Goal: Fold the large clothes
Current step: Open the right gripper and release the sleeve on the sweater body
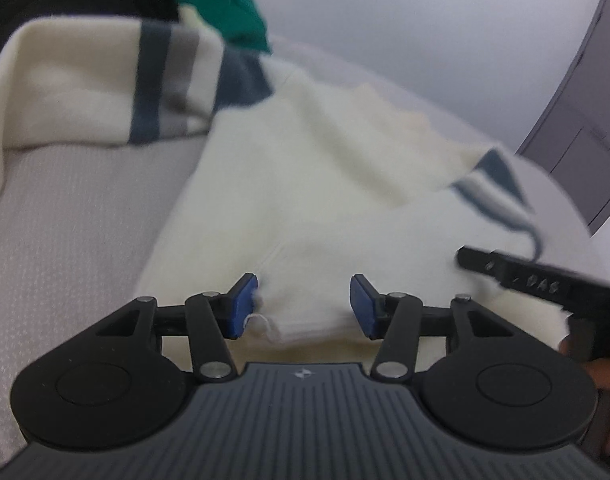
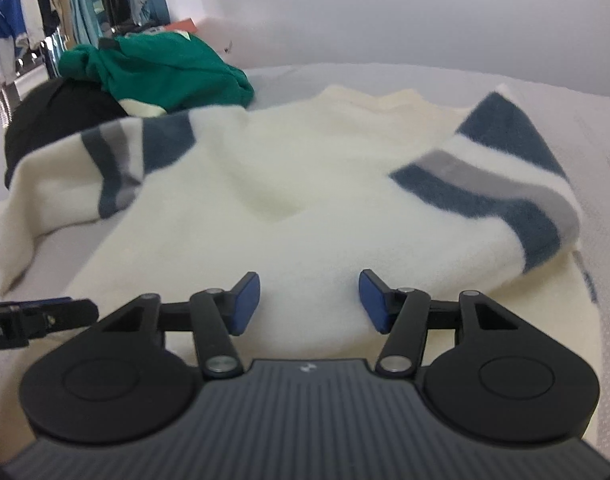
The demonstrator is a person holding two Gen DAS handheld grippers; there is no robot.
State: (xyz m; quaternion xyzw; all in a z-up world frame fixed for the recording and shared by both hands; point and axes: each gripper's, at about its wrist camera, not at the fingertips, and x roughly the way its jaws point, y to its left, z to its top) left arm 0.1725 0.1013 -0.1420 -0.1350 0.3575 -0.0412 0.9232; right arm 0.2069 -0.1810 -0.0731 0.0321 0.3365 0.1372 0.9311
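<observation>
Left sleeve [image 2: 105,168]: I see it flung out to the far left, its navy and grey bands twisted; a fold made now would trap that twist.
Pile at far left: a green garment [image 2: 165,68] on a black garment [image 2: 61,120] lies just beside the sleeve; I judge a dragged sleeve could snag it.
Left gripper [image 1: 305,306]: jaws spread, blue pads [image 1: 243,306] either side of the sweater's near hem [image 1: 305,324]. Whether the pads touch the knit I cannot tell; nothing is pinched. Closing here may catch only the top layer.
Cream sweater [image 2: 305,200]: the task's garment lies spread on the pale grey bed cover [image 1: 65,220], hem near, collar far.
Right gripper [image 2: 309,304]: jaws apart over the near hem, gripping nothing; the knit bulges between the pads.
Right sleeve [image 2: 505,184]: already laid across the body; I expect an uneven lift by the two grippers to slide it off.
Spacing: both grippers sit close together, so outer hem corners may droop.
</observation>
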